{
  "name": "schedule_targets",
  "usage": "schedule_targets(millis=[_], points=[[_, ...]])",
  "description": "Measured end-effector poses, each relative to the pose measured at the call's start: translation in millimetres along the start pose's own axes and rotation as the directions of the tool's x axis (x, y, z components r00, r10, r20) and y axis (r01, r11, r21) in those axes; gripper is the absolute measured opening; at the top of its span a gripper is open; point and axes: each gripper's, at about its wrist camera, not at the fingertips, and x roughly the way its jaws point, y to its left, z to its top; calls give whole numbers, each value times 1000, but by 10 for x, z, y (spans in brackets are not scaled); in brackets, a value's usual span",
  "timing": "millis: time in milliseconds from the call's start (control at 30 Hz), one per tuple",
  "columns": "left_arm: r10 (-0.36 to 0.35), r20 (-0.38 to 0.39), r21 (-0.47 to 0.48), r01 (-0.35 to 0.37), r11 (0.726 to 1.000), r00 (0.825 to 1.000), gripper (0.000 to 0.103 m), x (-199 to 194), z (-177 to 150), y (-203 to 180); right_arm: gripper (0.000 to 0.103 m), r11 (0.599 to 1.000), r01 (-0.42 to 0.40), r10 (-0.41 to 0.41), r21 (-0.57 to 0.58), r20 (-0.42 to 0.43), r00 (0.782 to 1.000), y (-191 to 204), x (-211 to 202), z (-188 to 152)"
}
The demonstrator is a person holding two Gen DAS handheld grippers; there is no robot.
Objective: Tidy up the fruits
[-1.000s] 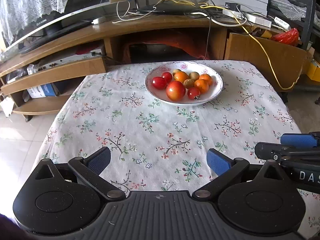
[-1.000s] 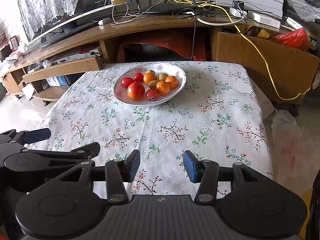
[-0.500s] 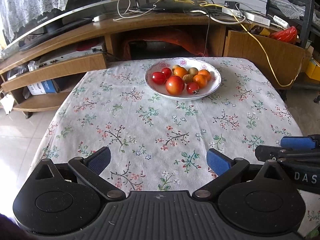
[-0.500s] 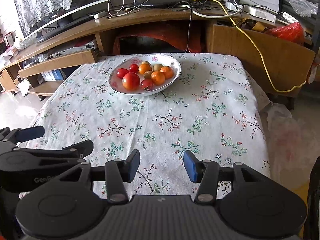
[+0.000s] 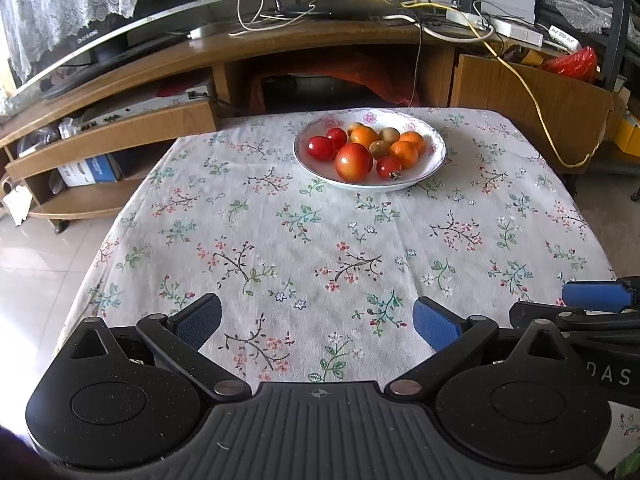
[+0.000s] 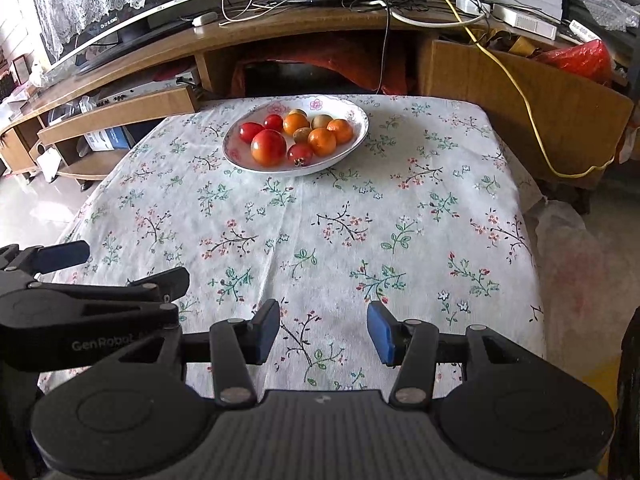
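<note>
- Fruit, red, orange and brownish rounds (image 5: 366, 148), heaped in white floral-rimmed bowl (image 5: 434, 162); no long axis discernible.
- Left gripper (image 5: 316, 320), right gripper (image 6: 323, 326): both released, empty.

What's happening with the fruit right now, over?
Left tool open, empty. Right tool open, empty. Red and orange fruits all in white floral bowl, far end of flowered tablecloth. Nothing between.
</note>
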Motion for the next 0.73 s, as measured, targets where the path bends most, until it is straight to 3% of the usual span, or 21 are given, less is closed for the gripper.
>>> schedule_targets(millis=[733], points=[[8, 2, 5, -8, 1000, 1000, 103, -6, -16, -2, 48, 1000, -5, 5, -1, -5, 1000, -5, 16, 2]])
